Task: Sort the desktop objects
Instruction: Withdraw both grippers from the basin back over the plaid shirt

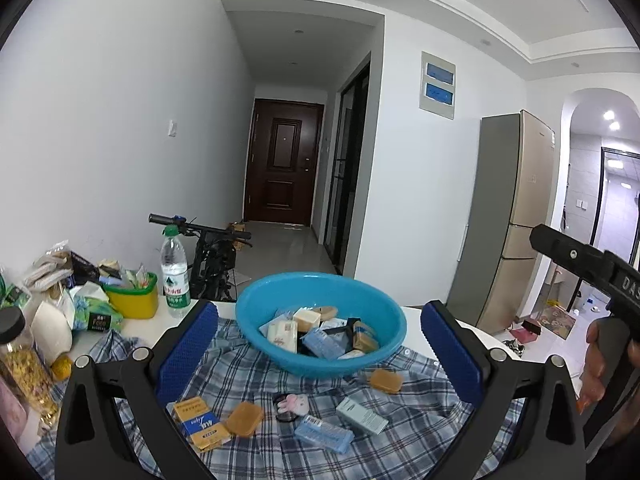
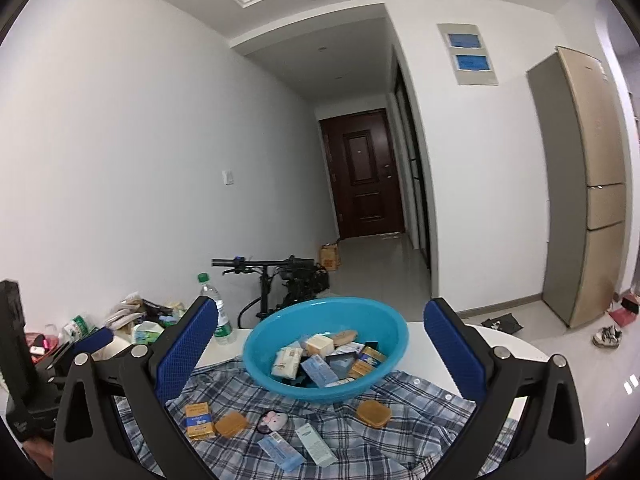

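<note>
A plaid cloth point(image 1: 256, 392) is spread across the lower frame, with a blue basin point(image 1: 320, 320) of packets at centre. The left gripper point(image 1: 320, 352) and right gripper point(image 2: 320, 356) are held wide apart, empty, touching nothing. A blue-and-yellow box point(image 1: 200, 424) is seen lower left.

Dark door point(image 1: 282, 168) closed at hall's end; tall fridge point(image 1: 508, 216) right; black scooter point(image 1: 212, 254) behind table point(image 2: 512, 346).
</note>
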{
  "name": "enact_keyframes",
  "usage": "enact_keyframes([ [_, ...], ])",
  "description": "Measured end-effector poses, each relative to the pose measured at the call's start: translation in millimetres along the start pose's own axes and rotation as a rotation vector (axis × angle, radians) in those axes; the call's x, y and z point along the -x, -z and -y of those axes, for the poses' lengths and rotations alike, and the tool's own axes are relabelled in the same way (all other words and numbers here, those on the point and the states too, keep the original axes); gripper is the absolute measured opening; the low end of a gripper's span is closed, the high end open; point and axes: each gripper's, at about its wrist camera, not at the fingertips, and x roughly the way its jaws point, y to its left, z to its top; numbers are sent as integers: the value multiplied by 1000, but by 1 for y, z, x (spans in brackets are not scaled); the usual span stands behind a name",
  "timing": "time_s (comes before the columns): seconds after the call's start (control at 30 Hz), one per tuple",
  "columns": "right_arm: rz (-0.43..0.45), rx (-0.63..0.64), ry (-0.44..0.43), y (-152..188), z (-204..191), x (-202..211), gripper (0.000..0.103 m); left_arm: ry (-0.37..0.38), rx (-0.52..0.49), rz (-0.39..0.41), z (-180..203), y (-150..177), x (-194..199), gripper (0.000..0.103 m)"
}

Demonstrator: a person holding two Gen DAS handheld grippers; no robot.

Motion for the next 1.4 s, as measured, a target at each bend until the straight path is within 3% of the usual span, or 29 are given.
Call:
enact_keyframes([
  [0.27,-54,-35,23,50,16,-21,103,-50,37,5,-17,57,-10,103],
  [0.4,-97,-30,32,79,19,-32,103,-41,68,-36,-26,83,-25,103],
  [0.57,-160,8,15,120,15,-47,103,-113,101,-77,-36,111,-41,103],
  [0.7,-134,8,49,149,15,-49,103,-116,100,-76,-39,127,-45,103],
  [0.83,-144,92,64,171,5,-55,103,-119,76,-68,-38,136,-51,103],
  [0.97,-144,136,73,184,-3,-58,103,-126,39,-75,-34,146,-59,103],
  [1.2,-32,173,150,193,-7,-51,103,-120,-18,-33,-27,163,-56,103],
  [1.4,-80,133,159,198,1,-58,103,-144,-84,-10,-15,170,-51,103],
])
